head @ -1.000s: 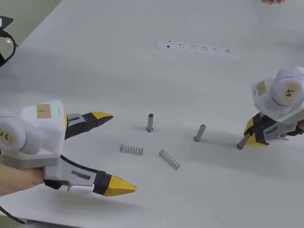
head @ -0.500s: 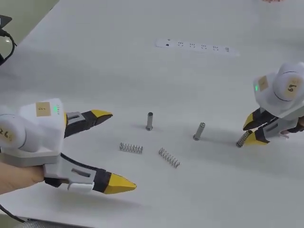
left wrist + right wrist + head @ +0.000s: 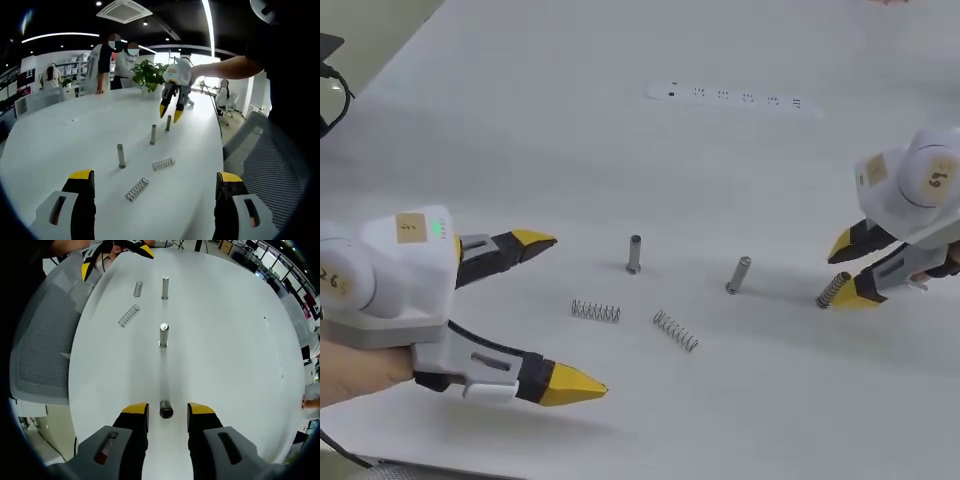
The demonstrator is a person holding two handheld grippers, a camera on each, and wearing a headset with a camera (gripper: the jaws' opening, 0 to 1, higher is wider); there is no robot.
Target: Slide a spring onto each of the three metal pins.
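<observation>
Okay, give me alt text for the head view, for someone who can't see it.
On a white table, a spring-covered pin stands between the open jaws of the right gripper. Two bare pins stand mid-table with two loose springs lying nearer the viewer, and the left gripper hovers wide open at lower left.

White rounded housing on left gripper point(image 3: 575, 317), black jaws tipped yellow, tan square sticker point(image 3: 411, 231), green light point(image 3: 438, 233), black cable point(image 3: 480, 345) beneath, right gripper point(image 3: 845, 274) alike, round numbered label point(image 3: 932, 182)
</observation>
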